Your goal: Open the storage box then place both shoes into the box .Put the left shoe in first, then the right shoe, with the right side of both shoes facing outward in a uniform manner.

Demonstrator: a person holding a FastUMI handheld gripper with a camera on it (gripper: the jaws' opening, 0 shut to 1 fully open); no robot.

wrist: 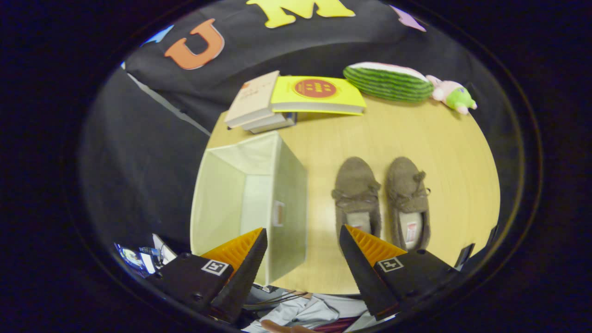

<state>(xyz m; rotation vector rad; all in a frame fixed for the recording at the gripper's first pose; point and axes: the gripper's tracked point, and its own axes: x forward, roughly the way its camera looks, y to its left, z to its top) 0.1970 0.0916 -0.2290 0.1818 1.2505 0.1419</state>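
Two shoes: left shoe (356, 196) and right shoe (409, 200) lie side by side on the wooden table (444, 152), toes pointing away.
Gripper (303, 245): fingers spread wide, holding nothing, high above the table; one tip overlaps the left shoe's heel.
Storage box (289, 203): left of the shoes, top open, nothing visible inside.
Beyond: stacked books (296, 99), watermelon plush (387, 82), small plush toy (453, 95).

Fuzzy matt cloth shoes (381, 199), smooth fabric storage box (249, 194), light wood-grain table (444, 152), glossy paper books (296, 99).
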